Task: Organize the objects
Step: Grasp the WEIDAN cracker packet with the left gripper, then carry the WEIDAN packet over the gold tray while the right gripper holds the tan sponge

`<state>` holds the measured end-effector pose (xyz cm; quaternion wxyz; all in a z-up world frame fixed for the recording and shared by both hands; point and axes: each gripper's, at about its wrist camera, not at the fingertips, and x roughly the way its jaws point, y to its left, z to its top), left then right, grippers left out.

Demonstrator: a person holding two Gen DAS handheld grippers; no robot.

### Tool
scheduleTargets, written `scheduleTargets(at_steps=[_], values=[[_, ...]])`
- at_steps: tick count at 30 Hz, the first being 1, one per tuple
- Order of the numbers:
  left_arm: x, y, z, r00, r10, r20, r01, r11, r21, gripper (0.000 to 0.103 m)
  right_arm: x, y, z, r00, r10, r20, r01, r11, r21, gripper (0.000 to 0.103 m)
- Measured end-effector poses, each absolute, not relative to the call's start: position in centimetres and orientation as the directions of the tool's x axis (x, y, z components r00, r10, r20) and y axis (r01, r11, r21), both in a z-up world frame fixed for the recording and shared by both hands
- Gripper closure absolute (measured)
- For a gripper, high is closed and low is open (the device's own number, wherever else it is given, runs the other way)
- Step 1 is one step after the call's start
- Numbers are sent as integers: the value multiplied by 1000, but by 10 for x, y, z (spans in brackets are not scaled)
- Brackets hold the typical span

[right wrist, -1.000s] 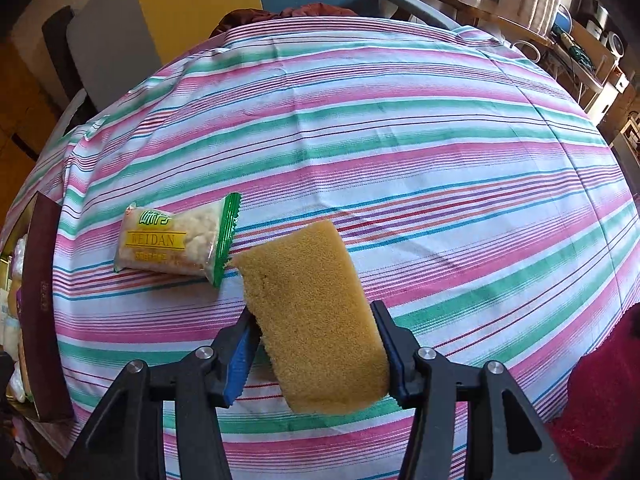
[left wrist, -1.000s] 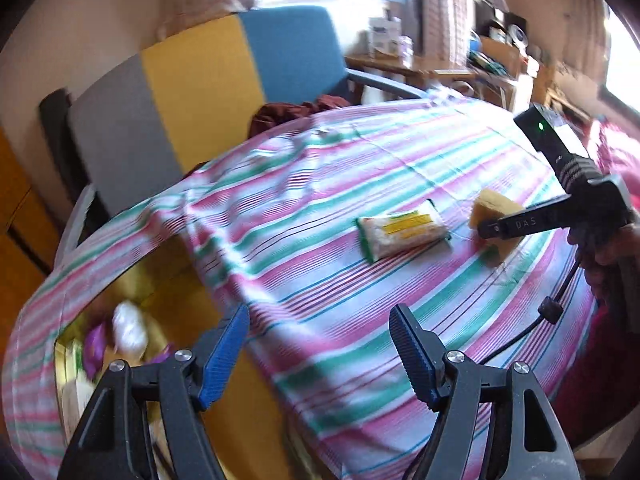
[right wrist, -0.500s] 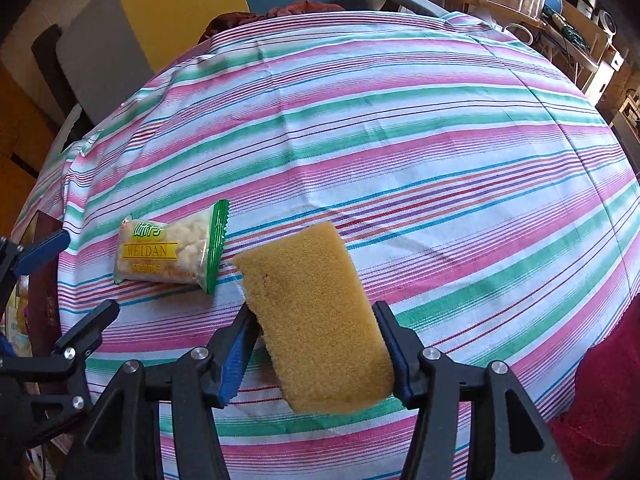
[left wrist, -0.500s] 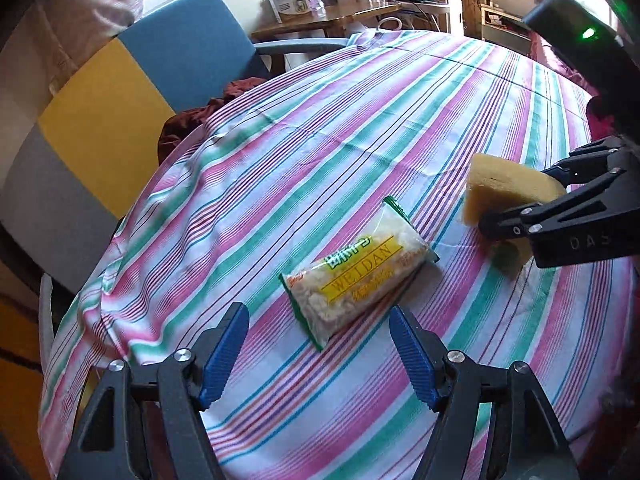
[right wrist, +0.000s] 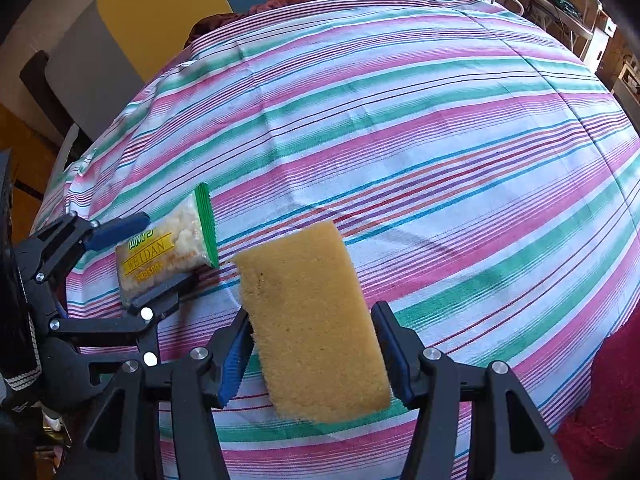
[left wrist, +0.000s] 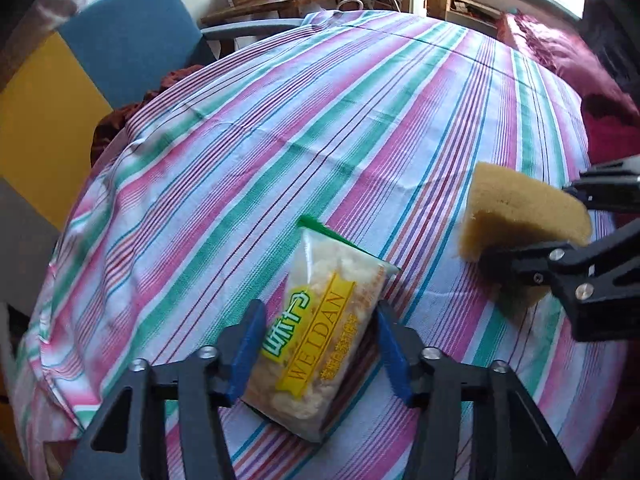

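Observation:
A clear snack packet with a yellow label and green ends lies on the striped tablecloth. My left gripper straddles it, its jaws closing, and the blue pads touch both long sides. In the right wrist view the same packet sits pinched in the left gripper. My right gripper is shut on a tan sponge, held just above the cloth. In the left wrist view the sponge hangs to the right of the packet.
A blue, yellow and grey chair stands past the table's far edge with a dark red cloth on its seat. A wooden desk with boxes is behind. Dark red fabric lies at the right.
The left gripper swung in from the table's left edge, came down over the snack packet and narrowed its jaws onto it. The right gripper kept the sponge almost still.

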<state>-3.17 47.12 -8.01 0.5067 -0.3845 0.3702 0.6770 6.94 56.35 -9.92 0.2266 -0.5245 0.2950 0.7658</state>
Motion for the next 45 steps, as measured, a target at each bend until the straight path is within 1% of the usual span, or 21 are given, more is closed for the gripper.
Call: scheduleTargets(at_steps=[2,8,11,13,18,22,40,45], values=[[-30,466,-80,-216,400,-891,-959,-258,117,60,69,563,-100,-343,39,-939,-653,-728,208,44],[-18,435,-78,-246,400,-883,-901,-430,56,61,69,564,-99,-343,42,-939,-651,-731,205,44],[-7,422,-78,-266,388,-882,-874,-483,51,61,69,563,-99,-342,46,-939,-649,-734,200,45],[0,412,-79,-278,396,-875,-858,-512,41,60,67,561,-98,-343,50,-938,-642,-742,195,48],[3,397,-83,-330,423,-844,-815,-578,29,60,63,555,-98,-327,63,-943,-618,-769,163,49],[11,381,-84,-360,446,-819,-795,-606,20,60,60,551,-100,-307,77,-949,-606,-784,132,49],[11,375,-88,-381,470,-796,-786,-619,11,59,55,547,-102,-283,110,-953,-588,-805,82,50],[11,374,-85,-384,468,-796,-777,-629,5,62,54,547,-102,-282,117,-952,-580,-811,72,50]])
